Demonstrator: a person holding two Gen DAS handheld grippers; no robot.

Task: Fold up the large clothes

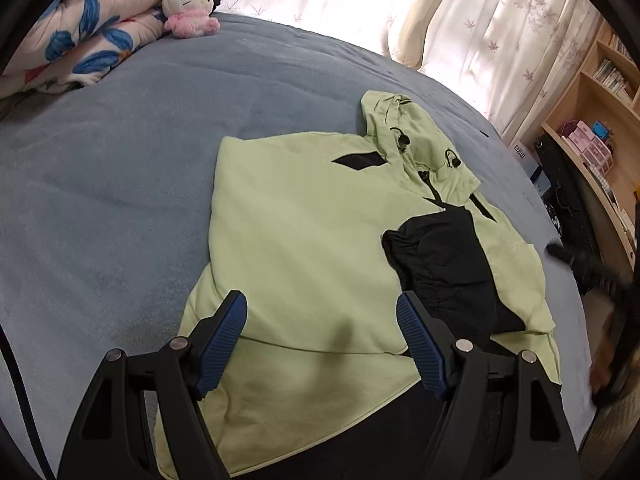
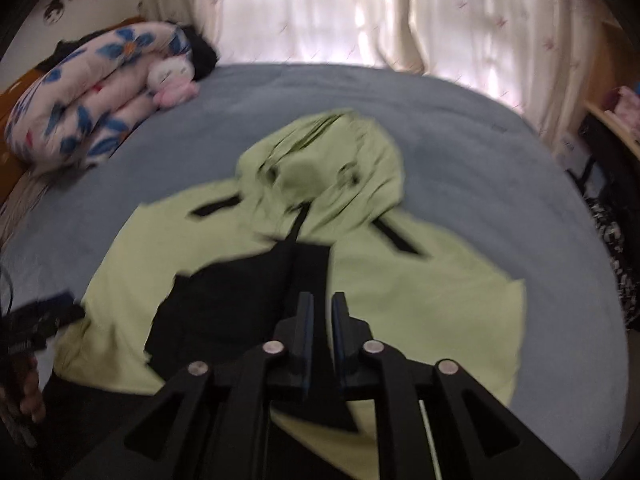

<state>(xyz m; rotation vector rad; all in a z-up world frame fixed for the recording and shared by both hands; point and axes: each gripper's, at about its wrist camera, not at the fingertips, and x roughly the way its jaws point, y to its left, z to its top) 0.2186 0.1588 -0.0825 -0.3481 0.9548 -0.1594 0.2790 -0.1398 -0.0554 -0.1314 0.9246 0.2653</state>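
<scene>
A light green hooded jacket with black panels lies face up on the blue bed, hood toward the window. Its sleeves are folded in over the chest, and a black cuff lies on the front. My left gripper is open and empty, hovering above the jacket's lower left part. In the right wrist view the jacket is blurred. My right gripper hangs above the jacket's middle, its jaws almost together with a narrow gap and nothing between them. The left gripper shows at that view's left edge.
The blue bedspread extends around the jacket. A rolled floral quilt and a Hello Kitty plush lie at the bed's far left corner. Curtains hang behind the bed. A wooden bookshelf stands at the right.
</scene>
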